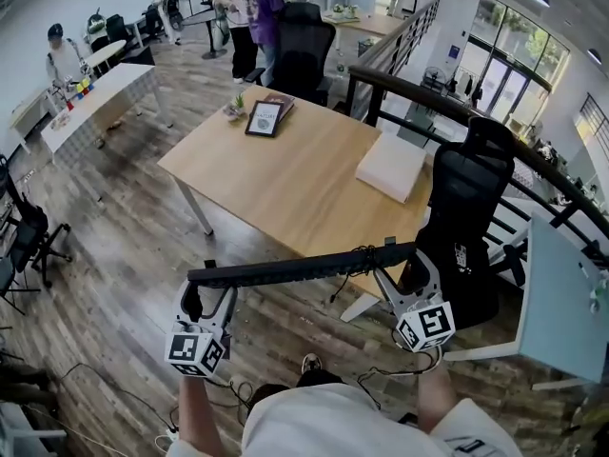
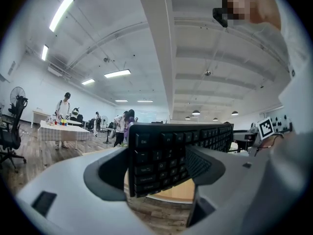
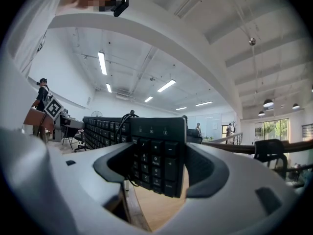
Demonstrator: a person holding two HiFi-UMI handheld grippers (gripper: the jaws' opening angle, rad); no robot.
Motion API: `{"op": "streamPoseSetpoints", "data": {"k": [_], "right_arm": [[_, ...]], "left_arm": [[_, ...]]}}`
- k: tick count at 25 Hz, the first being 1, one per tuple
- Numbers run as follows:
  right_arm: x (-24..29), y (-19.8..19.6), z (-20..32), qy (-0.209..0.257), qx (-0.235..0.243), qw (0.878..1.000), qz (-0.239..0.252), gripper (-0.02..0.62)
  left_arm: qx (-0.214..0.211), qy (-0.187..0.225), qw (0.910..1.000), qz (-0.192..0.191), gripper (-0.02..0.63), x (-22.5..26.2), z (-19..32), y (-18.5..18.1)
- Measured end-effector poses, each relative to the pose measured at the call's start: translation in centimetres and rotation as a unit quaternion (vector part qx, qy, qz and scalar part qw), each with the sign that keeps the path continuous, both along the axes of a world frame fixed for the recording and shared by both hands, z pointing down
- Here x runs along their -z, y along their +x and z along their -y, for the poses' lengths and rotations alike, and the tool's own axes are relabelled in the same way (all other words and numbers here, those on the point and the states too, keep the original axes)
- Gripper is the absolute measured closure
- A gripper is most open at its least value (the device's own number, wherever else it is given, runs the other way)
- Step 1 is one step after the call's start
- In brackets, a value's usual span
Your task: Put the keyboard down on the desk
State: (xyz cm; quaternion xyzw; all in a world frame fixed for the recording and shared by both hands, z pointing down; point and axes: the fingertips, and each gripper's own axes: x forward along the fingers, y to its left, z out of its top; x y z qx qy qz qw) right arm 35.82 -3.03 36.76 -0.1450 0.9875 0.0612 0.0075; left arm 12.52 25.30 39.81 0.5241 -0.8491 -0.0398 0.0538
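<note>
the black keyboard [image 1: 303,267] is up in the air, not on the bench [image 1: 285,184]. in the head view it hangs near the bench's front edge, over the wooden floor [image 1: 124,255], its long side running left to right with the right end a little higher in the picture. the left gripper [image 1: 203,293] has the keyboard's left end. in the left gripper view its fingers [image 2: 103,176] are clenched on the end with the esc key, one on each side. the right gripper [image 3: 157,180] has the other end, its fingers [image 3: 208,170] grasping the number-pad end the same way. a dark cable [image 1: 341,286] loops down from the keyboard near its right half. on the bench, well apart from the keyboard, lie a flat white pad [image 1: 391,167] at the right edge and a framed picture [image 1: 264,118] beside a small plant [image 1: 235,109] at the far corner. a black office chair [image 1: 466,222] stands just beside the bench's right corner, close to the right gripper.
</note>
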Motion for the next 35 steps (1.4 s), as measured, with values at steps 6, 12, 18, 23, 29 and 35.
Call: {"op": "streamPoseSetpoints", "data": {"k": [6, 12, 18, 23, 29, 35], "right_arm": [[-0.9, -3.2, 3.5, -0.013, 0.017, 1.000, -0.003, 0.273], [-2.5, -5.5, 6.0, -0.027, 0.007, 1.000, -0.014, 0.275], [-3.0, -9.0, 8.0, -0.023, -0.015, 0.999, -0.022, 0.276], [-2.8, -12.8, 8.7, -0.022, -0.046, 0.998, -0.033, 0.281], [-3.2, -17.6, 8.1, -0.029, -0.084, 0.995, -0.045, 0.282], [-2.8, -21.4, 6.9, -0.024, -0.115, 0.992, -0.052, 0.284]], "left_arm": [[0.016, -0.014, 0.9998, -0.006, 0.247, -0.4, 3.0, -2.6], [0.005, -0.025, 0.9994, -0.022, 0.247, -1.8, 5.8, -5.4], [-0.023, -0.023, 0.9988, -0.036, 0.247, -3.4, 9.5, -10.8], [-0.058, -0.018, 0.9969, -0.049, 0.247, -4.4, 12.1, -16.4], [-0.099, -0.019, 0.9928, -0.065, 0.247, -5.1, 13.6, -23.0], [-0.131, -0.020, 0.9887, -0.069, 0.247, -5.4, 14.4, -28.1]]}}
